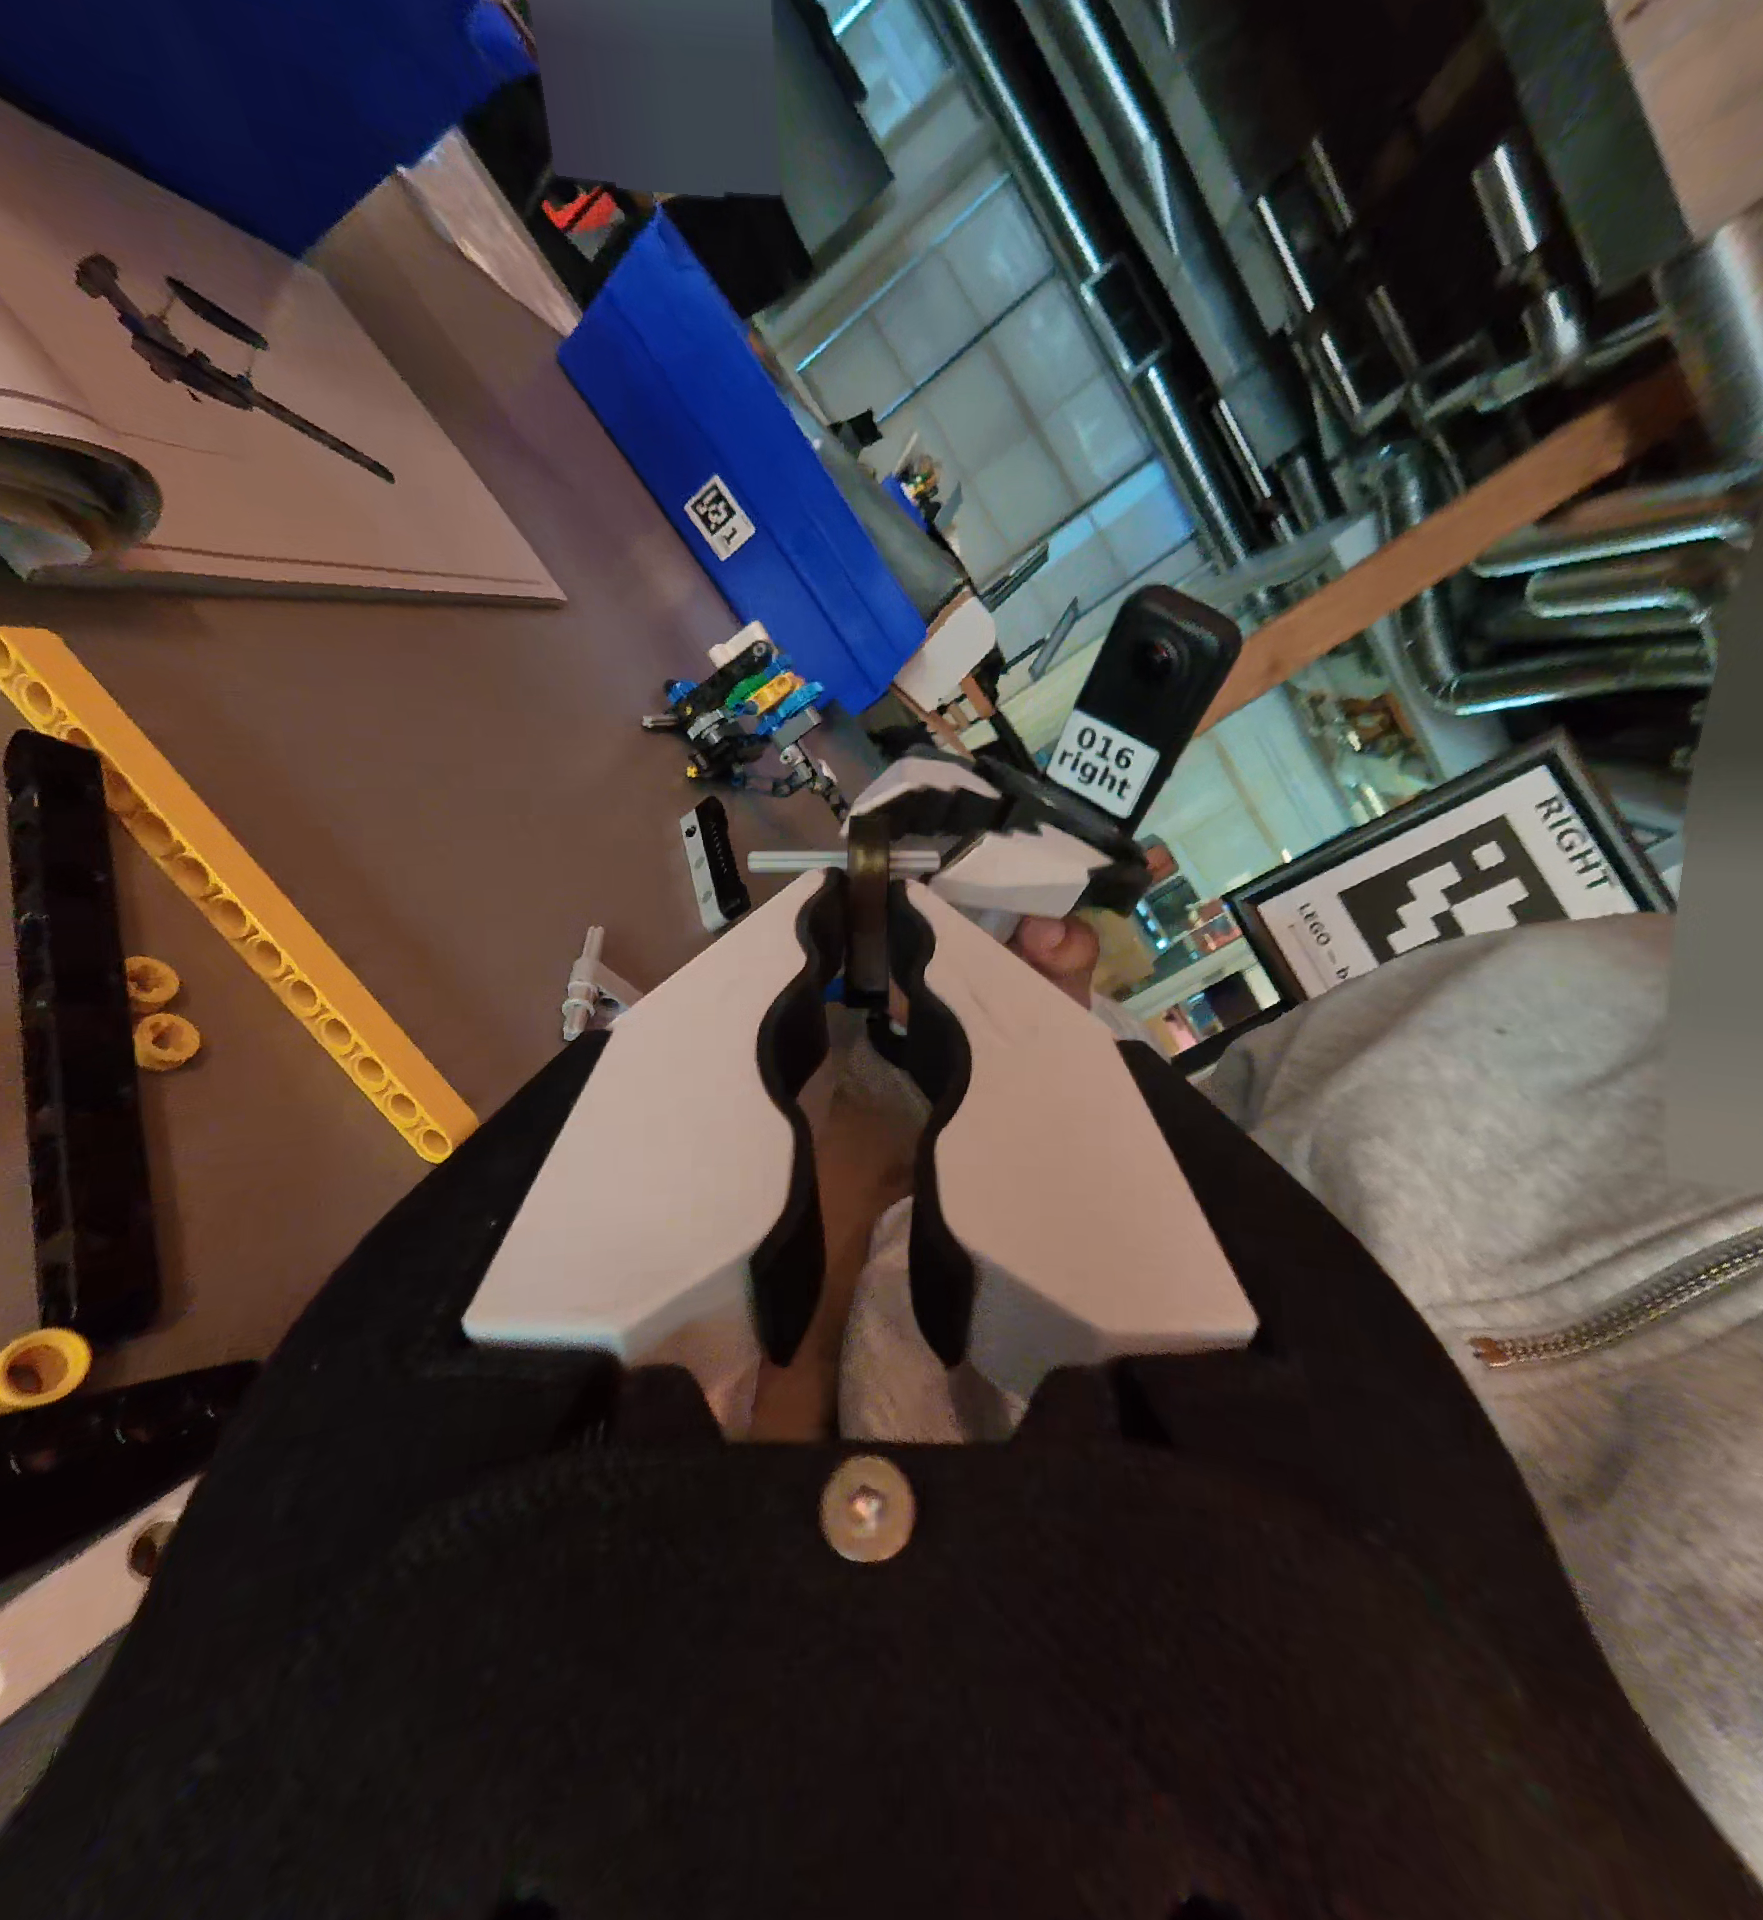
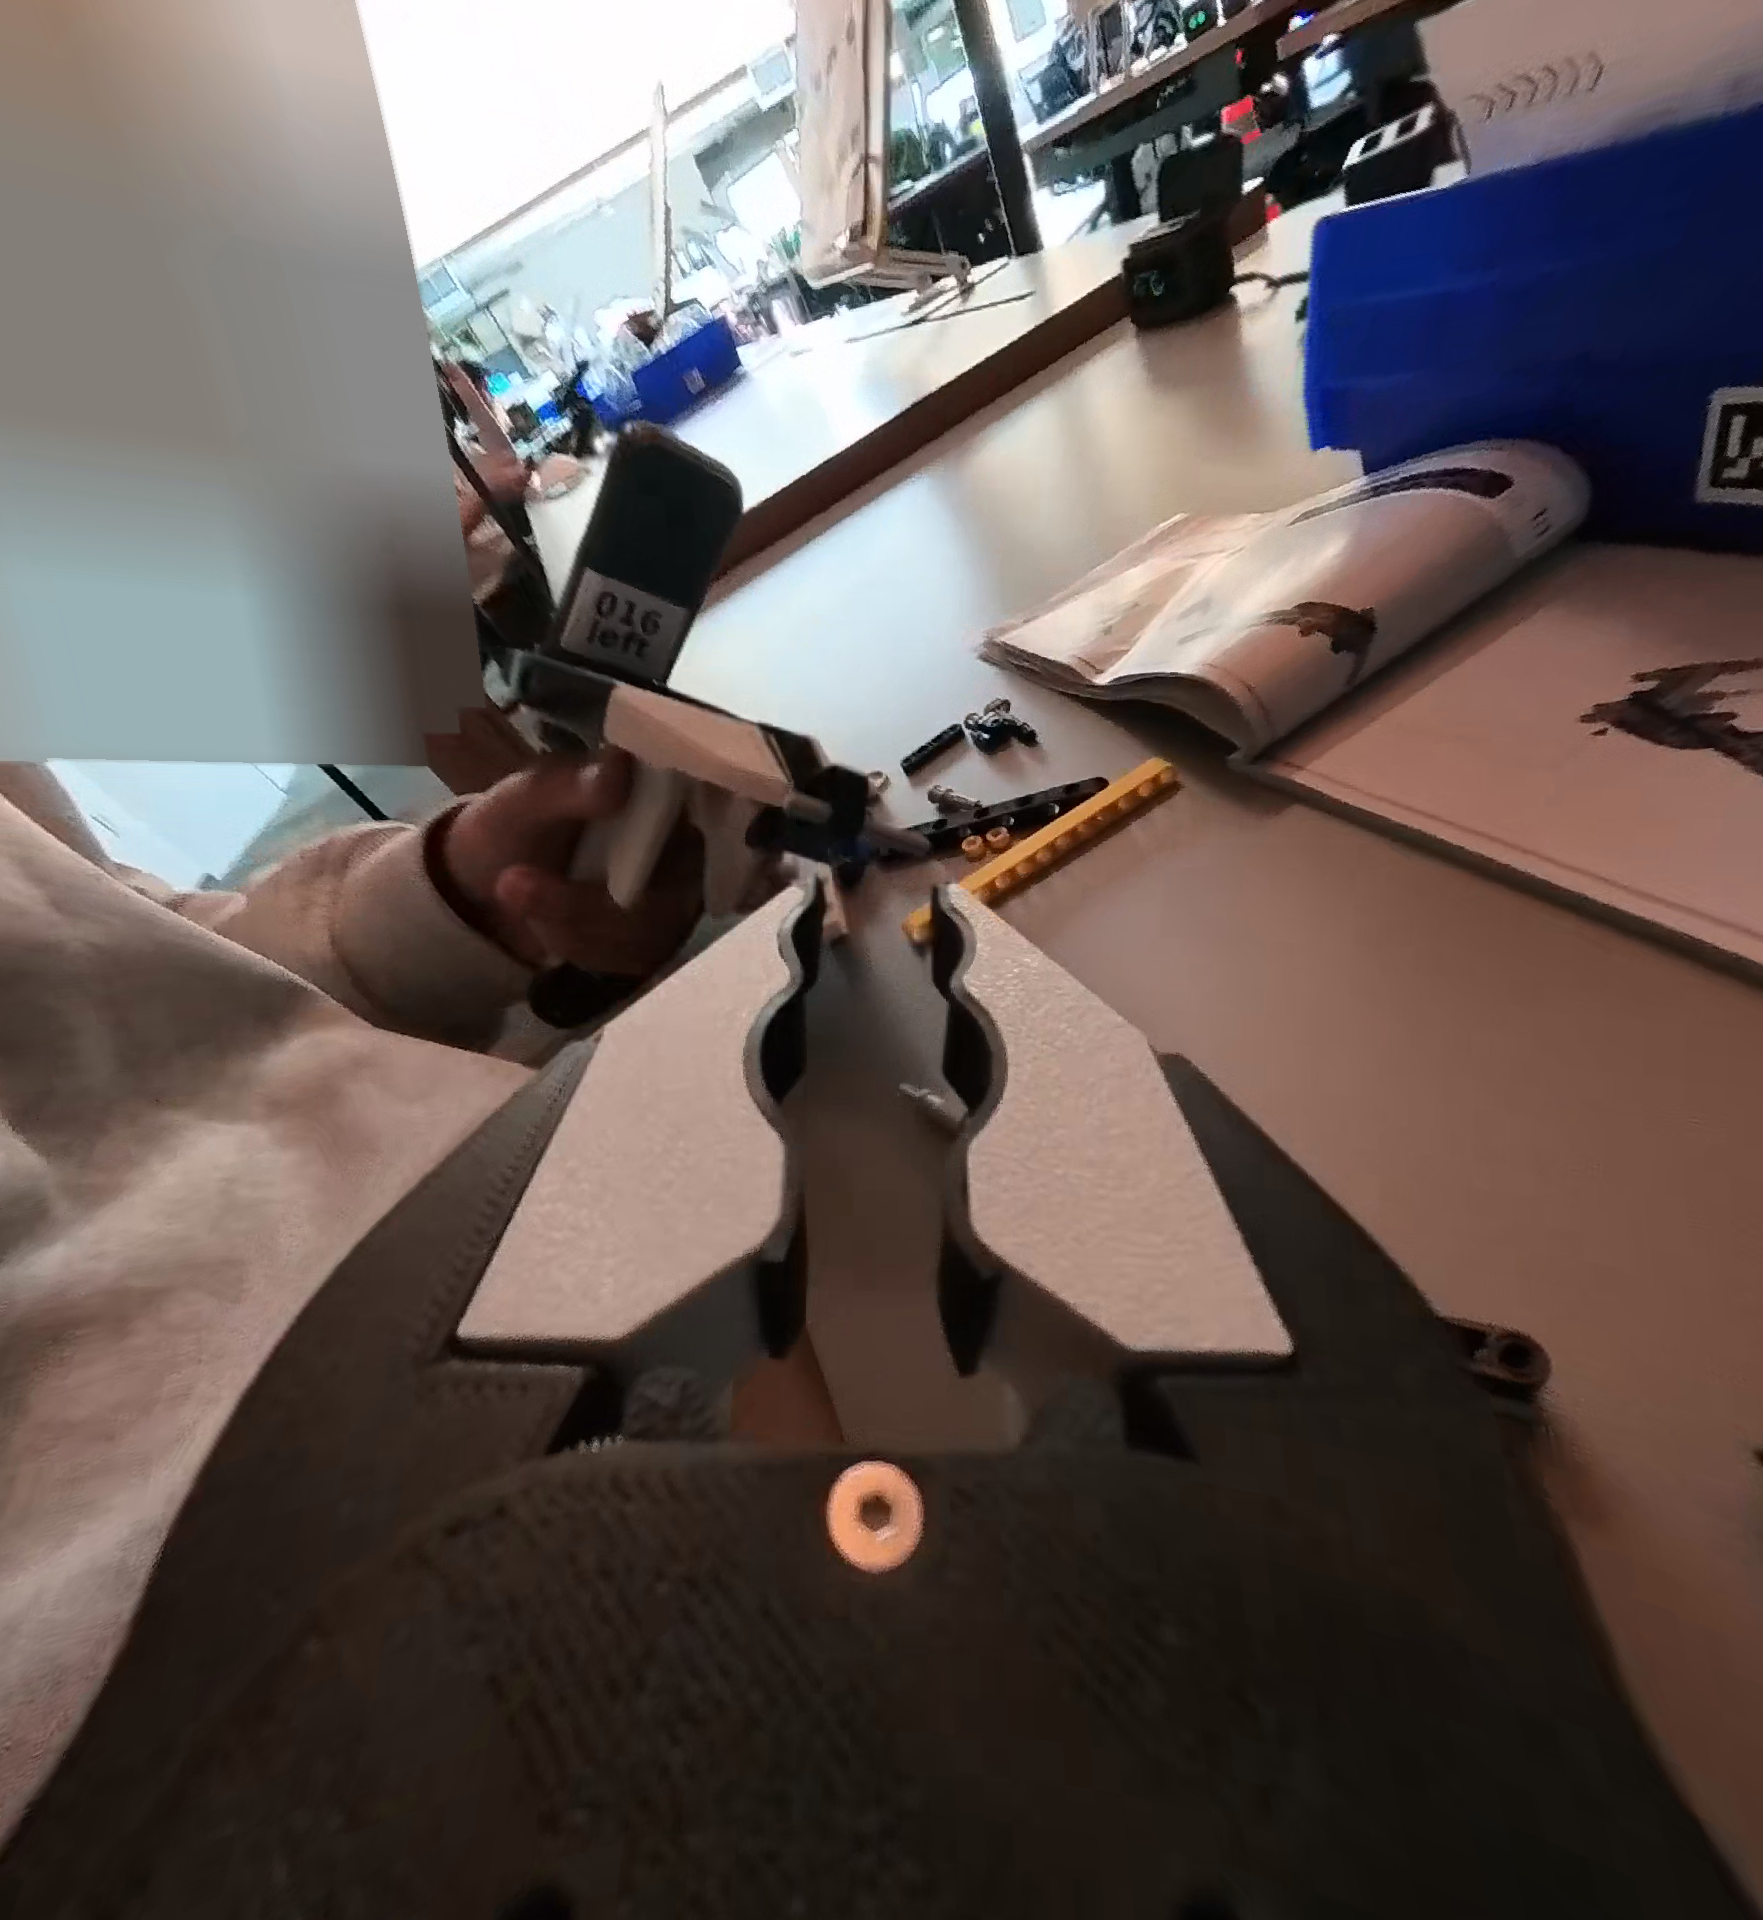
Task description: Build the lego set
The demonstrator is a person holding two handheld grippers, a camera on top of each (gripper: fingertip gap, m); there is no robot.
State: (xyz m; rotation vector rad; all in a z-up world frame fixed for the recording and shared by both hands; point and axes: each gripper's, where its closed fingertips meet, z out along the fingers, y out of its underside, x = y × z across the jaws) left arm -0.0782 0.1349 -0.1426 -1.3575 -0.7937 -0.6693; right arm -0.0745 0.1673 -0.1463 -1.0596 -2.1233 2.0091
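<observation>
Left tool (image 1: 869,914): white wedge-shaped fingers with black wavy rubber-like pads, matte black textured body. Pressed together on a dark flat lego beam (image 1: 869,935), held on edge, with a slim grey axle (image 1: 841,860) crossing through its top end.

Right tool (image 2: 877,914): same build, fingers spread with a clear gap and nothing between them. It is held in the air just beside the left tool, tips close to the axle piece.

Hand (image 2: 555,873) in a pale fleece sleeve (image 2: 233,987) grips the left tool's white handle.

Desk (image 1: 503,831), smooth grey-brown, carries:
- long yellow beam (image 1: 222,894), a row of round holes, lying flat;
- long black beam (image 1: 77,1039) just beside it;
- two small yellow round bushes (image 1: 158,1008) between the two beams;
- short yellow tube (image 1: 23,1371) near the black beam's end;
- small multicolour part-built lego assembly (image 1: 742,717), well apart, against a blue plastic bin (image 1: 742,468);
- open glossy instruction booklet (image 1: 233,436), pages curled.
</observation>
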